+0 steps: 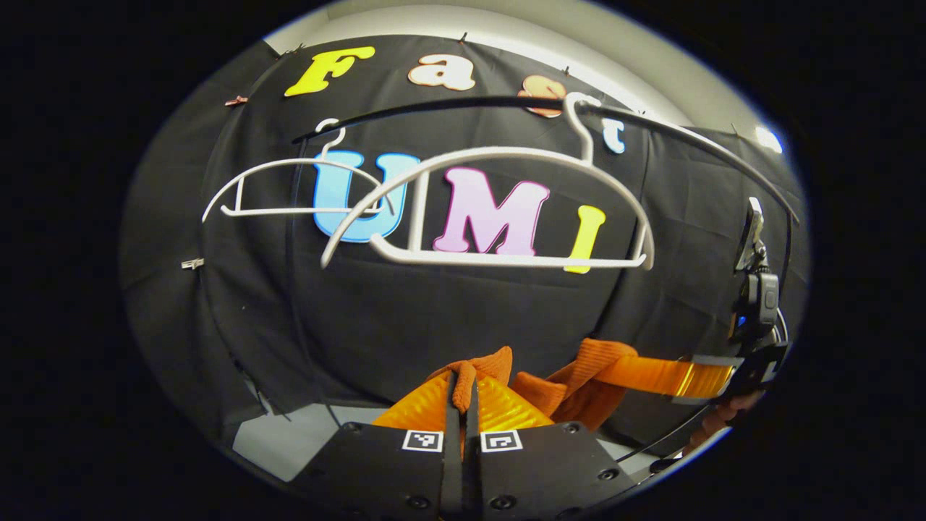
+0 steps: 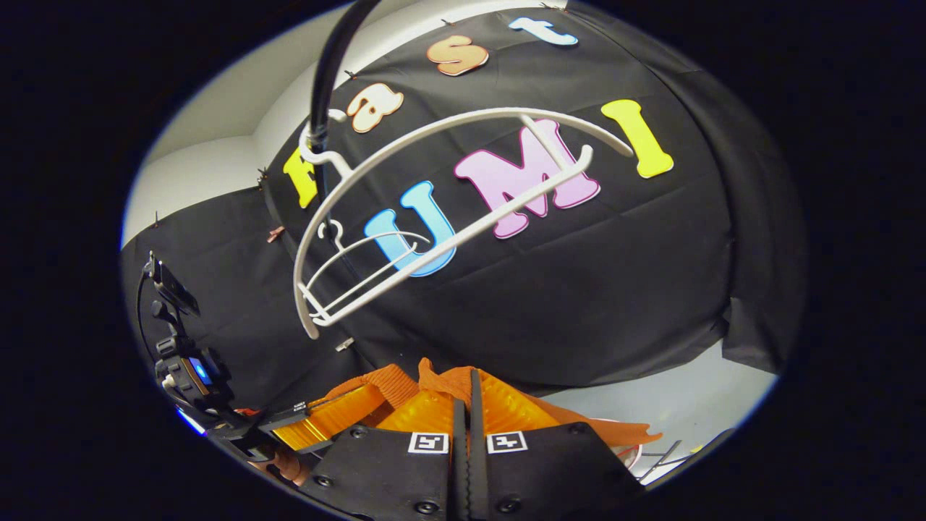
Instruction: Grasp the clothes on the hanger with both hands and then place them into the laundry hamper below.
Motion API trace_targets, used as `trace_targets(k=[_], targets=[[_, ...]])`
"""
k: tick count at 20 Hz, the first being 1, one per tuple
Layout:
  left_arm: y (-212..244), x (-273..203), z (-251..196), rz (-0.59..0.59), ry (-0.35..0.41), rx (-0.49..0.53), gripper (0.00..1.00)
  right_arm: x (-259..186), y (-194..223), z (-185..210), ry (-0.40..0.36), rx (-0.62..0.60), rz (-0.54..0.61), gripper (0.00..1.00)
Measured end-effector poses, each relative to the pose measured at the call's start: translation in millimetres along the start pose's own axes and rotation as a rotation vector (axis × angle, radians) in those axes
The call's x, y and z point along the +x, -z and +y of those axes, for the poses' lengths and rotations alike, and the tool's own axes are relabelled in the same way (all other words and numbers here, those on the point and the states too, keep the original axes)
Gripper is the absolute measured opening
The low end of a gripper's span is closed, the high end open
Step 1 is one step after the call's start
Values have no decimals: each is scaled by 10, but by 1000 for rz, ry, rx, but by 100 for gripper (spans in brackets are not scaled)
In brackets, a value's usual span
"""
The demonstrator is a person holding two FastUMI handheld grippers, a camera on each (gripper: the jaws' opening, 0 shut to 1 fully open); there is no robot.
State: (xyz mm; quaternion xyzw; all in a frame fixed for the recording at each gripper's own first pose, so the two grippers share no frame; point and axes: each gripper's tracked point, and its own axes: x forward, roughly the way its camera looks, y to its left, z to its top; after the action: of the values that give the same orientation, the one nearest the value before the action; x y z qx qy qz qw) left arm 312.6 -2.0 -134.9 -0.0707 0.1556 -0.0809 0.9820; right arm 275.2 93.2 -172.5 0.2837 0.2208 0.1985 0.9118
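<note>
Both tools clamped tight on the orange garment (image 1: 579, 376): left tool (image 1: 463, 405) on one bunch, right tool (image 2: 469, 405) on another. Cloth strung sideways between them, well below the bare white hanger (image 1: 499, 210). Hamper somewhere underneath, so straight down next, probably.

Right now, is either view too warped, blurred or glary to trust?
Left gripper view: sharp, but fisheye bows the rail and hangers; one bright spot at the upper right wall. Right gripper view: same bending of the hanger, no glare; cloth at the right tool is clear.
</note>
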Motion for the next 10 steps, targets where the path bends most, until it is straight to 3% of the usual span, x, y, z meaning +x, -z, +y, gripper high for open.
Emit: trace_targets(k=[2,4,5,6,10], targets=[[-172,-48,-101,-31,25,-9,5,-49,-126,120,-29,7,-22,9],[-284,-66,-147,-51,40,-22,5,-74,-194,194,-51,8,-27,5],[-307,-58,-164,-55,45,-21,5,-70,-202,206,-56,-7,-28,9],[-268,-24,-159,-49,42,-16,2,-50,-177,176,-48,-29,-22,5],[185,145,-82,30,16,-1,5,60,217,-157,16,-75,52,5]])
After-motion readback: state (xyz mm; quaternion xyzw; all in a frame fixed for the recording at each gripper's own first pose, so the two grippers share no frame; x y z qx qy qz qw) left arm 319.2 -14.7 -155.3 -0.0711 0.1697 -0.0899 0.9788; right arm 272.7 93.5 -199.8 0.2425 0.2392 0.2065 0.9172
